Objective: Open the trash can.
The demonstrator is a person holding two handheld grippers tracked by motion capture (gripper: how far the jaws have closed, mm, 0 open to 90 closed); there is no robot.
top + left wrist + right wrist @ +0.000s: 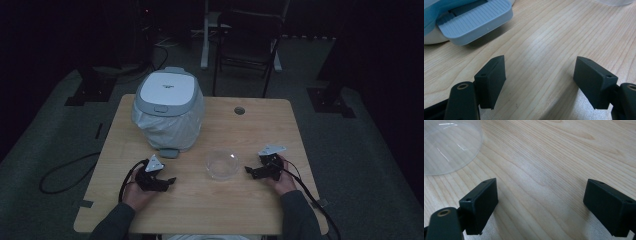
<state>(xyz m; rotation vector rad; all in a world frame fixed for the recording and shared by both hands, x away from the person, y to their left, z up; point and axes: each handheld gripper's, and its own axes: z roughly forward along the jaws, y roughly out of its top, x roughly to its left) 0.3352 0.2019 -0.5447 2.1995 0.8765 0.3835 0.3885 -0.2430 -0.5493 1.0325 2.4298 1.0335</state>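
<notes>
A small white pedal bin [169, 109] with a grey lid and a white bag liner stands at the back left of the wooden table [250, 130]. Its grey foot pedal [475, 18] faces me. A clear plastic bowl [222, 164] sits near the table's middle front, and its rim [449, 147] shows in the right gripper view. My left gripper [170, 182] rests low on the table in front of the bin, open and empty. To the right of the bowl my right gripper [248, 171] points toward it, open with bare wood between its jaws.
A round cable hole [239, 110] is set in the table's back right. Beyond the table stand a dark folding chair [247, 40] and stand bases on the grey floor. A black cable [65, 172] loops on the floor at the left.
</notes>
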